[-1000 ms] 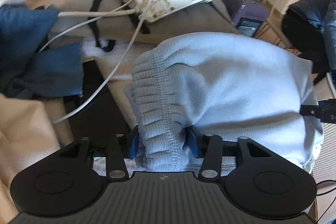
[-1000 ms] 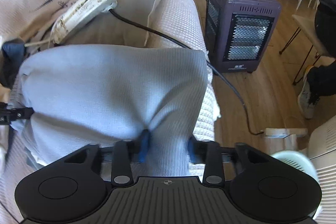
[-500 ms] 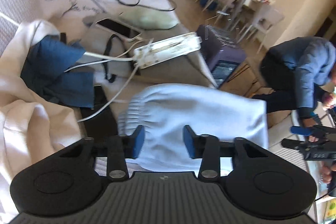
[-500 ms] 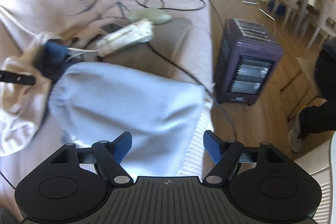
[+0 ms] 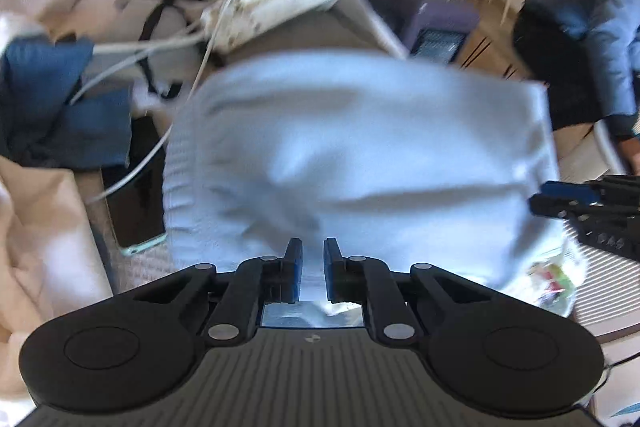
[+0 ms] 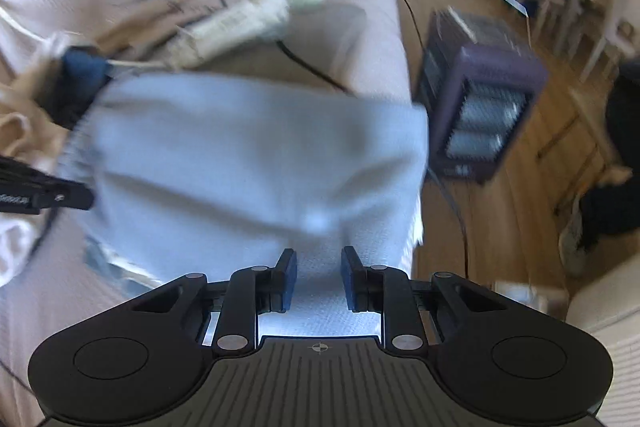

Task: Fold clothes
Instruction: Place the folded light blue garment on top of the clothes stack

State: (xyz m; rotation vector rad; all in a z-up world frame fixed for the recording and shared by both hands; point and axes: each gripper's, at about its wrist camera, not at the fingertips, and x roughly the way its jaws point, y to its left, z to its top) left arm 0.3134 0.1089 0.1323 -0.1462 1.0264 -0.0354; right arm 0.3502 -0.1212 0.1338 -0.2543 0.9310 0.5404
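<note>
Both claws, seen standing open and clear half a second earlier, have been closing again on the near edge of the folded light-blue sweater (image 5: 352,147) on the sofa (image 6: 372,39), suggesting a further fold: left claw (image 5: 311,269) nearly shut pinching fabric, right claw (image 6: 316,277) narrowly open astride cloth.

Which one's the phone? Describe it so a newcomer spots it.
Start at the pale blue garment mid-sofa. The phone lies flat just left of its ribbed hem, below the navy cloth. Unlike the fabrics around it, it is a glossy black slab with a mint edge.
</note>
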